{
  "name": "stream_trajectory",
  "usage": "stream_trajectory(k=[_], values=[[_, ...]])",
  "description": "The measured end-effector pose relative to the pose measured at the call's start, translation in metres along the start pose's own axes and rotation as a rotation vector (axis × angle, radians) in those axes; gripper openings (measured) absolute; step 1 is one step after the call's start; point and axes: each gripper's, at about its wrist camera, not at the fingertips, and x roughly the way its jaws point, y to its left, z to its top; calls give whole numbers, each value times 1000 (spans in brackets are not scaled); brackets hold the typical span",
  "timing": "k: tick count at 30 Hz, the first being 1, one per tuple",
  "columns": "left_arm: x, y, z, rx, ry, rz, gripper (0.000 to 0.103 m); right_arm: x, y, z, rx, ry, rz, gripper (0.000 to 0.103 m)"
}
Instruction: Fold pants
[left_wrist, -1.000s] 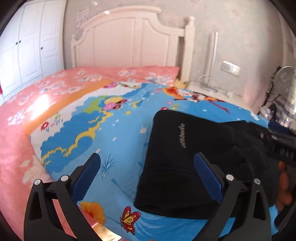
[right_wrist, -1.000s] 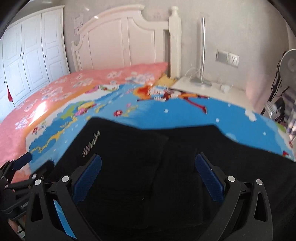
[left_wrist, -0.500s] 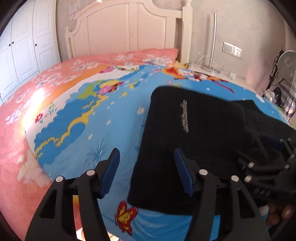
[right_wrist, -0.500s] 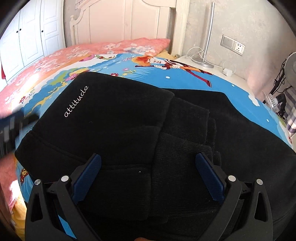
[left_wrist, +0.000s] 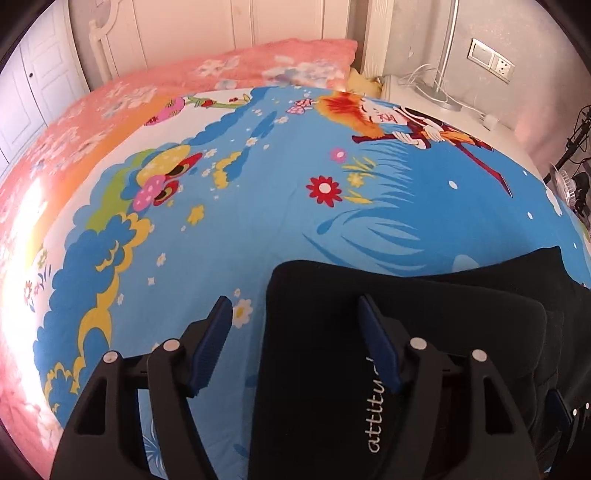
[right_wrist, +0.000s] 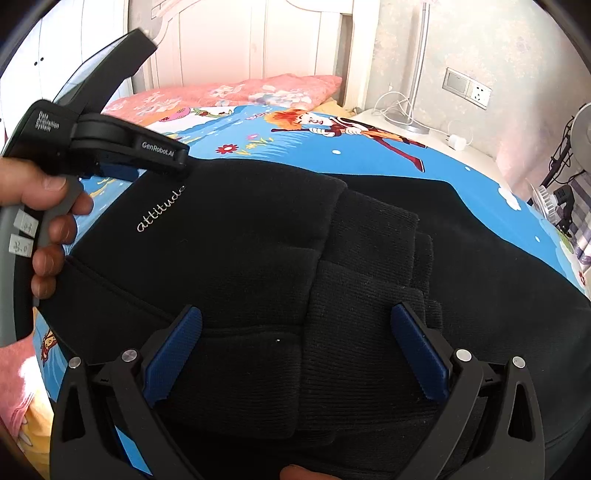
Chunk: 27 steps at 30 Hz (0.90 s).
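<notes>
1. The black pants (right_wrist: 258, 258) lie folded on the bed (left_wrist: 258, 221), on its blue cartoon sheet, near the edge closest to the cameras and toward the right-hand side as the left wrist view shows it.
2. A white word, "attitude" (right_wrist: 160, 209), is stitched on the top layer, near the folded end on the left.
3. Ribbed cuffs (right_wrist: 369, 295) are stacked over the middle of the pile.
4. The left hand-held gripper (left_wrist: 295, 332) straddles the pants' left edge: one finger is over the sheet, the other over the black cloth. Its jaws are apart and opening, with the edge of the cloth between them but not pinched.
5. In the right wrist view a hand (right_wrist: 48, 221) holds that gripper's handle at the far left corner of the pants.
6. The right hand-held gripper (right_wrist: 295, 339) hangs over the pile, jaws wide apart, clamped on nothing.
7. A pink pillow (left_wrist: 288, 62) sits at the head edge of the bed.
8. A lamp (right_wrist: 415, 74) stands beyond the bed's far right corner.
</notes>
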Motion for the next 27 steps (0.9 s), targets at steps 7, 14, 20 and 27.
stream_trajectory(k=[7,14,20,27], values=[[-17,17,-18,-97,-38,-57,69,4,-1,1,1,-1,2,99],[-83,18,-95,-74,-188,-45,49,4,0,0,4,-2,7,99],[-67,35,-132,-101,-136,-118,50,4,2,0,7,1,8,99],[-60,41,-134,-148,-145,-105,66,-2,-1,7,13,35,12,96]])
